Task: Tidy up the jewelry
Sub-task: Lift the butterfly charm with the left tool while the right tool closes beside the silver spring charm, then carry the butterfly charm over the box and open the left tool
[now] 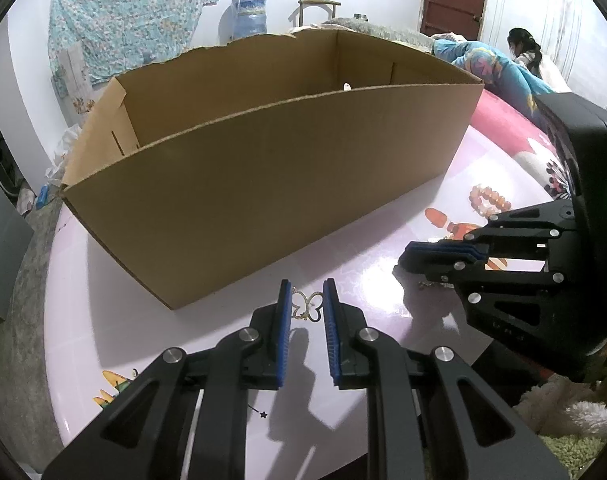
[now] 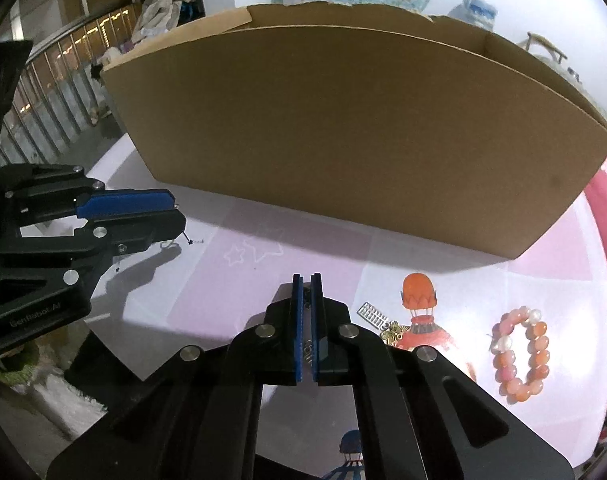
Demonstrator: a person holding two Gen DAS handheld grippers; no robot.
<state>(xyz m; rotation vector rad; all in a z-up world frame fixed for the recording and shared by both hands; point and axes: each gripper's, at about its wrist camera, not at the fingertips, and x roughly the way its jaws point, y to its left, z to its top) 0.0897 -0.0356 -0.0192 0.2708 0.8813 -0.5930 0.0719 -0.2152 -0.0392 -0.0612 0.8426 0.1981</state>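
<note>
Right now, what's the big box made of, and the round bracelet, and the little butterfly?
The box looks like plain brown cardboard: matte, with a ragged torn rim. The bracelet seems to be glossy pink and orange beads, stone or glass, hard to tell. The butterfly looks like thin gold-coloured metal wire, shiny and see-through.

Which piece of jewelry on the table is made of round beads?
The pink and orange bracelet, lying in a loop right of the right gripper. The silver comb-shaped charm and gold butterfly pendant are flat metal.

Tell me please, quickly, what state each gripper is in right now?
Left gripper: closed on a gold butterfly-shaped pendant.
Right gripper: shut on a small dark metal chain piece.
</note>
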